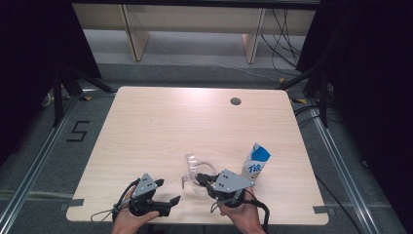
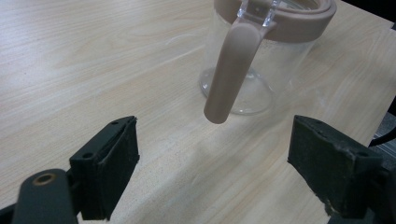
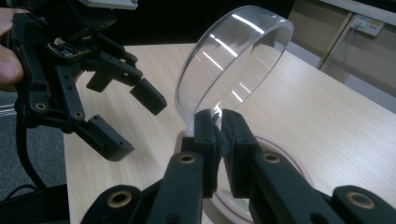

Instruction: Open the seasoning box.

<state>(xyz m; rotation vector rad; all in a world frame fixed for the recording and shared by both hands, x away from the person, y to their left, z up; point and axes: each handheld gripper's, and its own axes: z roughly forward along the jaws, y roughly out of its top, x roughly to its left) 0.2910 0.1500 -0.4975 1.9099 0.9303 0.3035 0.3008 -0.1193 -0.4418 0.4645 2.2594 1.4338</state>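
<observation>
A clear jug (image 2: 280,65) with a beige rim and a beige handle (image 2: 231,70) stands near the table's front edge (image 1: 197,183). Its clear round lid (image 3: 233,60) is tipped up on edge. My right gripper (image 3: 218,128) is shut on the lid's lower edge, and from above it sits over the jug (image 1: 200,179). My left gripper (image 2: 212,158) stands open just short of the handle, nothing between its pads. It lies left of the jug (image 1: 173,200), and from the right gripper's camera its jaws (image 3: 123,121) stand apart.
A blue and white carton (image 1: 255,161) stands upright just right of the jug. The wooden table (image 1: 195,122) has a round cable hole (image 1: 235,101) at the back right. Dark floor rails run along both sides.
</observation>
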